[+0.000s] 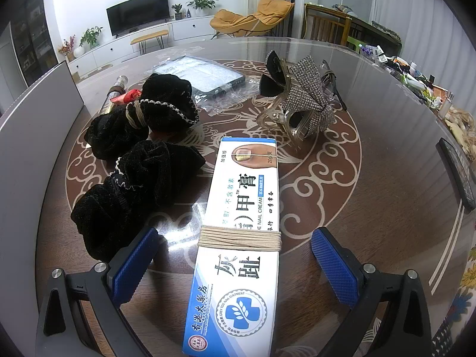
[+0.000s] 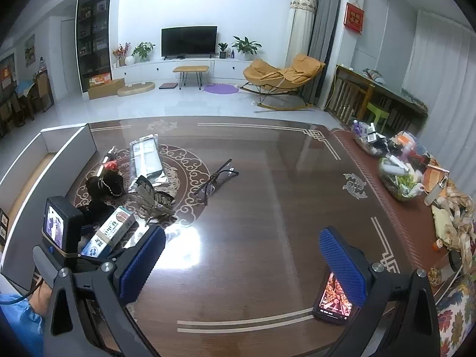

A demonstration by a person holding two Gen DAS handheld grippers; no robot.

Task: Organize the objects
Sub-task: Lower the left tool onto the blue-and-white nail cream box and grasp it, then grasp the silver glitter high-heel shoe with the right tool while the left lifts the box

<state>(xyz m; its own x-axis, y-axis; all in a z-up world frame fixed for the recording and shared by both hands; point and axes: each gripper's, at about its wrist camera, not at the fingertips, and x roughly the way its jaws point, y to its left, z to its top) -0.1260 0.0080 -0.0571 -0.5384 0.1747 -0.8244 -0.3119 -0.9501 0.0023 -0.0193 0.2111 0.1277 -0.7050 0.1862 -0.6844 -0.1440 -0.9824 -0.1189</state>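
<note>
Left wrist: tool (image 1: 235, 263) wide around ointment box (image 1: 238, 238).

This is a home living room: a flat black television (image 2: 189, 40) stands on a long white low cabinet (image 2: 178, 67), with green potted plants (image 2: 245, 47) beside it, an orange cushioned rocking chair (image 2: 282, 76) and a dark brown glass-topped table (image 2: 267, 208)

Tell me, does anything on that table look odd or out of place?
The ointment box has string wound around its middle, an odd touch. It lies between the open left gripper's fingers. Nothing looks spilled or broken.
</note>
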